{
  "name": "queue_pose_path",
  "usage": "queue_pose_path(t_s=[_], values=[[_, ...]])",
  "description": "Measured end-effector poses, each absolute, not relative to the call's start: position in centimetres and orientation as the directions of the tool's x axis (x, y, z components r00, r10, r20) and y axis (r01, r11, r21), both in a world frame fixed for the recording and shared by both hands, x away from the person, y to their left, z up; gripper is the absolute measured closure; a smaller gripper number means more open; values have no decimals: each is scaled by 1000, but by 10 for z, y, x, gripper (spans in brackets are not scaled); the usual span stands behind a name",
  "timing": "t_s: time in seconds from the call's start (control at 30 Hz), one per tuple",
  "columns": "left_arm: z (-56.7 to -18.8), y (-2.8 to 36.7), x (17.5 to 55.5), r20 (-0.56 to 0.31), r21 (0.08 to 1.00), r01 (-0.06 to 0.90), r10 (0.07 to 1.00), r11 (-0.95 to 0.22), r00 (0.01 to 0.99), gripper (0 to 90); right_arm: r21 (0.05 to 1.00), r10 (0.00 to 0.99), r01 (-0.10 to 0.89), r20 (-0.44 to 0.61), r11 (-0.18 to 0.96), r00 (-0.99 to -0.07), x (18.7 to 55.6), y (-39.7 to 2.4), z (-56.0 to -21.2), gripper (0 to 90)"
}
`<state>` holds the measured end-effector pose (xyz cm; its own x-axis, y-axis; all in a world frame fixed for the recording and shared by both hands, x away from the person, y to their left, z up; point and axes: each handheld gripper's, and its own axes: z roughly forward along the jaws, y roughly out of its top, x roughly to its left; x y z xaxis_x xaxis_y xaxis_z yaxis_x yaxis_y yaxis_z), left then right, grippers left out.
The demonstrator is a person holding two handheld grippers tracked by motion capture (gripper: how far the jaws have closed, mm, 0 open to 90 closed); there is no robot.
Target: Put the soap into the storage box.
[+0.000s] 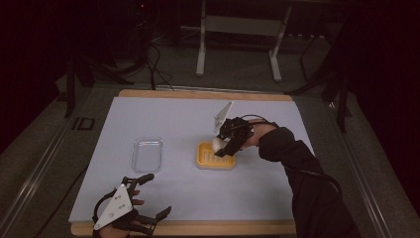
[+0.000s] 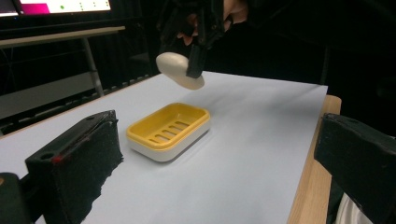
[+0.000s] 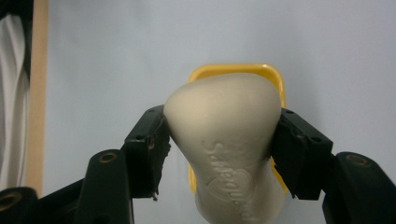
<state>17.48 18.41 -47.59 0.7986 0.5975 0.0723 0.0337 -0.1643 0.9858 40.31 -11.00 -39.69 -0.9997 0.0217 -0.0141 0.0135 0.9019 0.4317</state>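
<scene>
On the pale blue table [image 1: 163, 119] sit one yellow soap dish [image 1: 216, 156] and, at its nine o'clock, one clear lid [image 1: 147, 154]. The right gripper [image 1: 224, 147] is clamped on one soap bar [image 3: 224, 140] above the dish; the left gripper [image 1: 151, 196] has its jaws apart, holding nothing.

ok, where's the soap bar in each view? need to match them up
High view: soap bar right of centre, held in the right gripper above the yellow dish.
Left gripper view: upper centre, hanging above the dish.
Right gripper view: centre, clamped between both jaws.
Shared landmark: the yellow dish, below the bar each time.
</scene>
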Motion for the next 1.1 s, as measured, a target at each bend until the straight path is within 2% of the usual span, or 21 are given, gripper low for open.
queue_pose_path(t_s=[0.4, 0.8, 1.1], values=[[-476, 184, 175, 78, 984, 33, 589, -175, 804, 8, 475, 16, 2, -24, 880, -1000, 413, -111, -430, 400], [-477, 183, 175, 83, 982, 32, 577, -185, 812, 8, 431, 30, 33, 13, 902, -999, 423, -109, -465, 399], [-477, 183, 174, 84, 982, 29, 575, -185, 814, 8, 453, 31, 42, 32, 891, -999, 426, -100, -477, 398]])
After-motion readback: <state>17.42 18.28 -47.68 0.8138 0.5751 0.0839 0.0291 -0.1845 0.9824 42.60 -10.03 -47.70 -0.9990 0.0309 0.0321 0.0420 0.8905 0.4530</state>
